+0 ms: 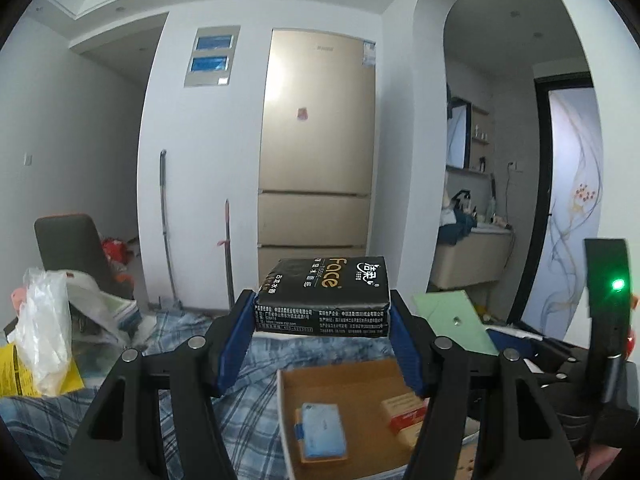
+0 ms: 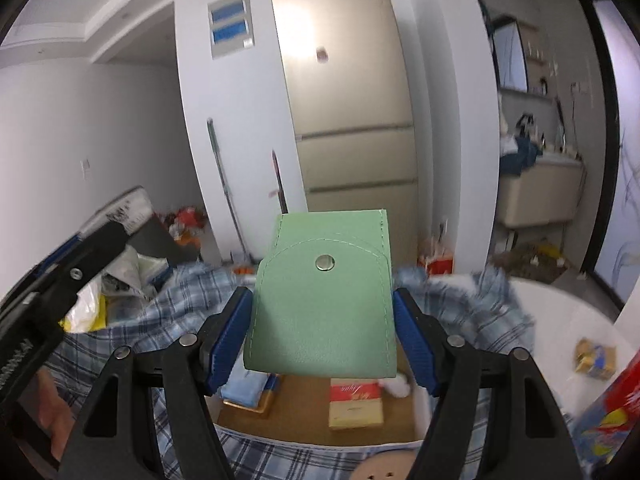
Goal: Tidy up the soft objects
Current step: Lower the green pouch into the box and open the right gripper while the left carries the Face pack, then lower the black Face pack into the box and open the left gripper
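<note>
My left gripper (image 1: 322,316) is shut on a black tissue pack (image 1: 324,296) printed "Face", held in the air above a shallow cardboard box (image 1: 348,384). A blue tissue pack (image 1: 322,432) and a red-and-cream pack (image 1: 404,416) lie in that box. My right gripper (image 2: 323,320) is shut on a light green pouch (image 2: 322,300) with a metal snap, also lifted over the cardboard box (image 2: 296,416). The green pouch (image 1: 452,320) shows at the right of the left wrist view. The left gripper's body (image 2: 52,292) fills the left edge of the right wrist view.
A blue plaid cloth (image 1: 248,376) covers the surface. A clear plastic bag (image 1: 44,332) and papers pile at the left. A white round table (image 2: 568,328) holds a small packet (image 2: 596,358) at the right. A gold fridge (image 1: 316,152) stands behind.
</note>
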A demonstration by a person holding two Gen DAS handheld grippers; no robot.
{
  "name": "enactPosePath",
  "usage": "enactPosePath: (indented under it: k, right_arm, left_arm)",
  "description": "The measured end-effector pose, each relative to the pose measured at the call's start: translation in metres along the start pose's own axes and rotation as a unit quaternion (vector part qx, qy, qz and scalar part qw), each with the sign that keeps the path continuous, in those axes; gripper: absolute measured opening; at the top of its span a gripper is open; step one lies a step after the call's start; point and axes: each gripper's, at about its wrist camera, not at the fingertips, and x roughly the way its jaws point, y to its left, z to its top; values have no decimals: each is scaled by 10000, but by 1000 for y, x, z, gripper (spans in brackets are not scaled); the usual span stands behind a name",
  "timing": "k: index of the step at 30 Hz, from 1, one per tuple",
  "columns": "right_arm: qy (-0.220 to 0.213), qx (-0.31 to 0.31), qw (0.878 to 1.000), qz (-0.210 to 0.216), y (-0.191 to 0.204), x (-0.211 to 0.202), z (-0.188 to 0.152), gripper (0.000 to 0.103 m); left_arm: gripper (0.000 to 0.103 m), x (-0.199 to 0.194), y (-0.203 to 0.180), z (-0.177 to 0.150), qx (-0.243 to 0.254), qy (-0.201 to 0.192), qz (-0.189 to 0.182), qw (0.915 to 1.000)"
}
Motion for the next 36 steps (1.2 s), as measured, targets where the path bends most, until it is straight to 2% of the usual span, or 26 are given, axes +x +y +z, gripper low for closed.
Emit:
enactPosePath:
  k: [7,11,16,20,23,27,33,36]
  right_arm:
    - [584,226,9979,-156,-20,38,-27,70]
    - [1089,201,9939,-18,-26,56,-40,70]
    - [1693,515,9830,494,-28,77,-58,70]
    - [1980,781,9721,987,-24,88,-68,70]
    - [2130,940,9643,1261,-18,93,-75,70]
    - [2274,1071,9599,1243,-15,101,-84,70]
    - [2229,978,9649,988,-17,104,-83,71]
    - [2191,960,9665,930,-17,104,-81,78]
  left_arm:
    - [66,34,0,-28,72,647,-101,9978]
    - [66,44,-6,-40,163,835,-63,9964]
    - [66,53,-6,-49,178,952,34,9953]
    - [66,53,-2,-48,104,969,30,9952]
    - [66,52,-1,-47,80,971,8,9952]
    - [66,51,-2,-48,106,989,-11,9950]
    - [66,51,-1,-47,75,987,-45,9951]
    - [66,51,-1,-47,82,985,-45,9951]
